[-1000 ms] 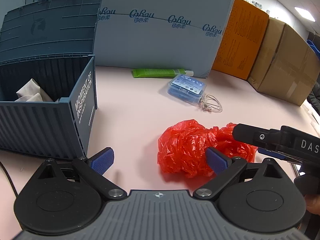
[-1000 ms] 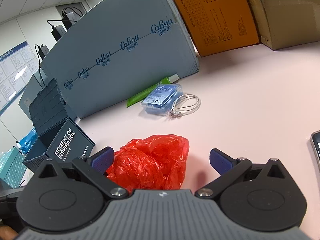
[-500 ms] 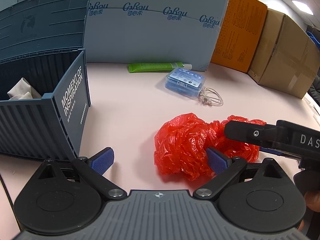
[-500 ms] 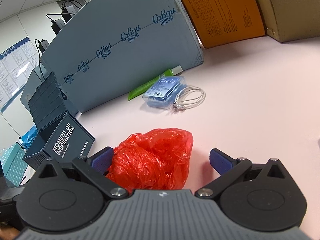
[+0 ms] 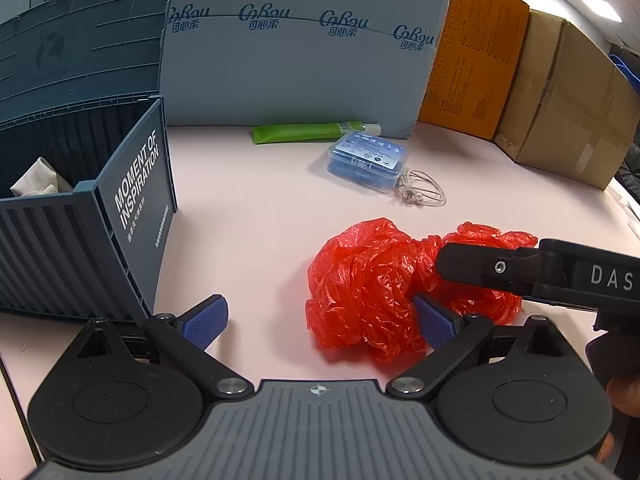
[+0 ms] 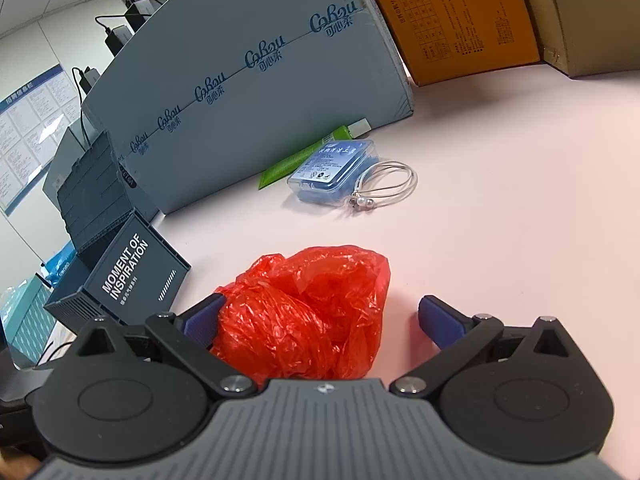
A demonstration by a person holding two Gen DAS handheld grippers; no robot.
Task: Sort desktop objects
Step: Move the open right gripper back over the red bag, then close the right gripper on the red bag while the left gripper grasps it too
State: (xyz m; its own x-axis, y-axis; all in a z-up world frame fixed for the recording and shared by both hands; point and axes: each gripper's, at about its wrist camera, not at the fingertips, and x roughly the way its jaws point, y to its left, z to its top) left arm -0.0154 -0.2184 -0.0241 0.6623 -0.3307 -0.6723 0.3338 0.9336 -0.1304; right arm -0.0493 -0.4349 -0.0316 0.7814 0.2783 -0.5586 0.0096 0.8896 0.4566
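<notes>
Straddling the red plastic bag [image 6: 308,312], right gripper [image 6: 320,320] fingers spread, low over table [image 6: 500,200].

We've got bare table [image 5: 248,208] mid-frame; bin [image 5: 132,200] blocks left, red bag [image 5: 360,288] lower right, boxes [image 5: 304,64] across the top.

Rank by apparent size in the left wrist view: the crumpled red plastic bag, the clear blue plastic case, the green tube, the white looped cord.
1. Crumpled red plastic bag, though it is nearest the camera.
2-3. Clear blue plastic case and green tube: too alike to rank.
4. White looped cord.
</notes>
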